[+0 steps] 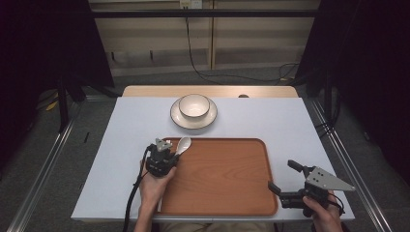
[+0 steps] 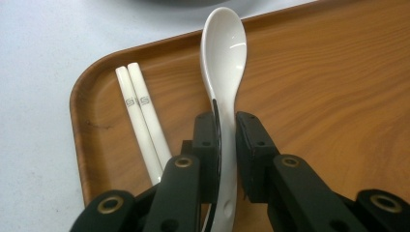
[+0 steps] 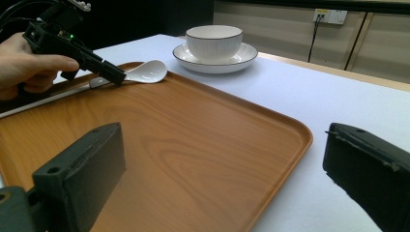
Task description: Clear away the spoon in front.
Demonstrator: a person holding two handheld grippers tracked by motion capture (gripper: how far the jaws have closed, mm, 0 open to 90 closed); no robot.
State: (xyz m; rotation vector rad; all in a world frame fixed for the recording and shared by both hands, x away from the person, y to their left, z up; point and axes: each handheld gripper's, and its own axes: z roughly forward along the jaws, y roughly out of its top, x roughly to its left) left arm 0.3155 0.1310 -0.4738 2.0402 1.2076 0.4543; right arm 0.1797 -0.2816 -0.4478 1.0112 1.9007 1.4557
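At the near-left corner of the wooden tray point(image 1: 227, 183) the left gripper point(image 1: 161, 155) has its fingers point(image 2: 208, 145) closed on the handle of a white ceramic spoon point(image 2: 223, 58). In the left gripper view the handle runs straight up between the two black pads, gripped about halfway along, with the spoon's long axis in line with the fingers and its bowl pointing away from the hand, toward the tray's far rim. From the right gripper view the spoon's bowl hangs about level with that rim; whether it touches the wood I cannot tell.

Just left of the spoon a pair of white chopsticks point(image 2: 142, 121) lies flat on the tray, side by side and roughly parallel to the handle, clear of the fingers.

Beyond the tray's far edge, on the white worktop point(image 1: 290, 121), a white bowl point(image 1: 194, 105) sits on a saucer point(image 1: 193, 121). It lies ahead and a little to the right of the spoon's tip, near it, so the spoon is already aimed roughly that way, and the left hand is by far the nearer one to it.

The right gripper point(image 1: 293, 183) is held over the worktop just off the tray's near-right corner, well apart from all of this, its fingers spread wide with nothing between them
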